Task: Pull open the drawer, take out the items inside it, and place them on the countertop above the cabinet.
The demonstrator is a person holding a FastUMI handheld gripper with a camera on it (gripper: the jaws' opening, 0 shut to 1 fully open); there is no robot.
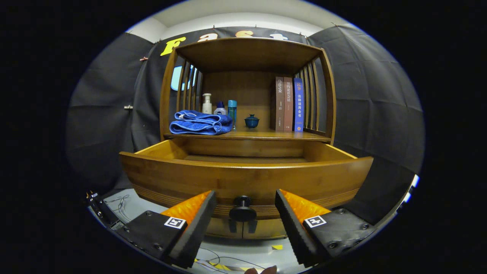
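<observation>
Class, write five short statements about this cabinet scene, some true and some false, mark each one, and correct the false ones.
1. The drawer is pulled open. True.
2. The gripper is shut on the knob. False: the jaws stand open, one on each side of the knob, neither touching it.
3. A folded blue towel lies on the countertop above the drawer. True.
4. The books lie flat in a stack beside the towel. False: they stand upright at the far end of the countertop from the towel.
5. A small dark blue lidded cup stands between the bottles and the books. True.
</observation>
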